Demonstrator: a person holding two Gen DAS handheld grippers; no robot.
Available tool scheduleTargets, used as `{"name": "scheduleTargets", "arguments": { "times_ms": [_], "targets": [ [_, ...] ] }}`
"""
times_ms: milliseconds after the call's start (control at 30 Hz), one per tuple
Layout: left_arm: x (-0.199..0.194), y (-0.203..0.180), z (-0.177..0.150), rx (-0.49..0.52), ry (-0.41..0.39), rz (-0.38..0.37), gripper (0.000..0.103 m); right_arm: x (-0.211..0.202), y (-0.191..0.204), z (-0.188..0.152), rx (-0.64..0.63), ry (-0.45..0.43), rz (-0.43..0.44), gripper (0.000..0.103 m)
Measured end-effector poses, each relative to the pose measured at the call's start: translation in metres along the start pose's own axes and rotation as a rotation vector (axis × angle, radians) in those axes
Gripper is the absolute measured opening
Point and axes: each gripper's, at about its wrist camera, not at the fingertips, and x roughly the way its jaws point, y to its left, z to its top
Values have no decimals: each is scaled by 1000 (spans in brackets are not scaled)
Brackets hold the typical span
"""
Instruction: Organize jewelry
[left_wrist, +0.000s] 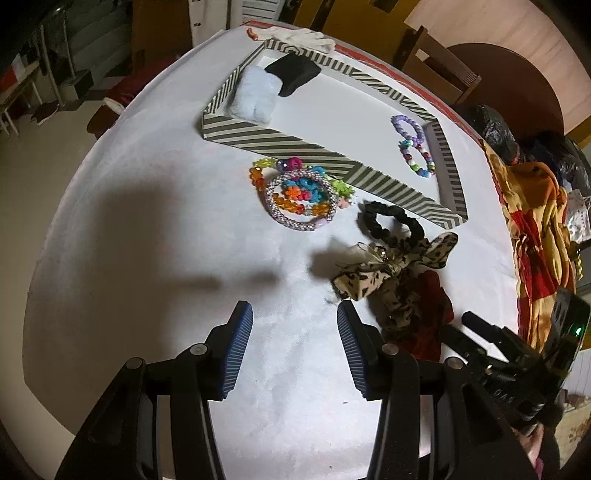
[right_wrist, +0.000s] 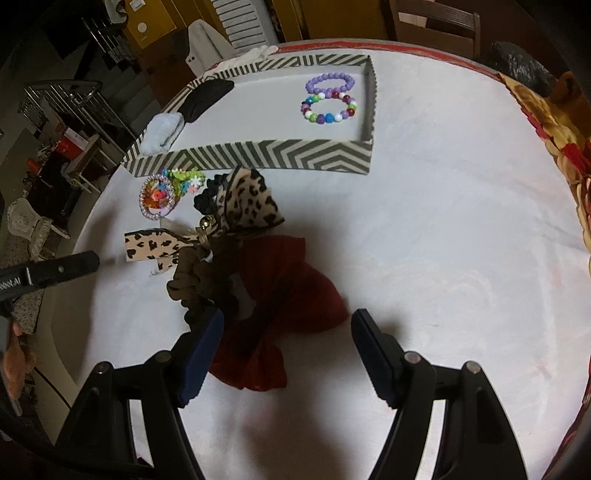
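Observation:
A striped tray (left_wrist: 295, 147) (right_wrist: 258, 157) stands on the white table. It holds a purple bead bracelet (left_wrist: 406, 127) (right_wrist: 330, 82), a multicolour bead bracelet (left_wrist: 419, 158) (right_wrist: 328, 109), a pale blue scrunchie (left_wrist: 255, 96) (right_wrist: 162, 133) and a black one (left_wrist: 295, 72) (right_wrist: 207, 96). In front of the tray lies a pile of colourful bracelets (left_wrist: 299, 195) (right_wrist: 166, 192), a black scrunchie (left_wrist: 391, 221), a leopard-print bow (left_wrist: 388, 266) (right_wrist: 243, 206) and a red scrunchie (left_wrist: 432, 317) (right_wrist: 280, 295). My left gripper (left_wrist: 295, 347) is open and empty above the cloth. My right gripper (right_wrist: 288, 354) is open over the red scrunchie.
A white glove (left_wrist: 303, 37) lies behind the tray. A red and yellow cloth (left_wrist: 535, 229) (right_wrist: 561, 147) covers the table's right side. Chairs (left_wrist: 439, 62) stand beyond the far edge. Each gripper shows in the other's view, the right one (left_wrist: 517, 354) and the left one (right_wrist: 48, 275).

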Motion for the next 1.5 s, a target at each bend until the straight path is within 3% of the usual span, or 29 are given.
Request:
{"name": "scheduleTargets", "arguments": {
  "times_ms": [67,200,333,533,700,933,967,1067,1100,1167,1200,1500],
  "targets": [
    [2,3,4,-10,3,-3,52,4,2,0,-15,-9,-27,73],
    [7,8,15,-26,4,-5,52,12,2,-1,-60,-3,-87,40],
    [16,14,30,-41,5,-2,52,7,-9,0,-46,-17,-104,30],
    [30,15,57,5,-18,1,52,5,-25,4,19,-9,-59,31],
    [39,4,70,128,-20,18,52,5,-28,4,66,3,-41,48],
    [57,-3,80,240,4,45,52,8,-30,9,84,-5,-31,48],
    [59,-3,81,247,5,41,50,10,-29,9,86,-3,-31,48],
    [61,-5,80,276,-2,33,27,10,-26,9,70,-26,-44,48],
    [61,-6,79,290,-7,33,20,11,-26,8,67,-28,-50,48],
    [62,-9,78,301,-9,25,15,12,-23,8,49,-37,-67,35],
    [60,-8,76,294,-8,9,14,12,-22,8,42,-37,-66,22],
    [22,-7,65,269,-58,-40,13,-14,-18,10,34,-83,10,17]
  ]
}}
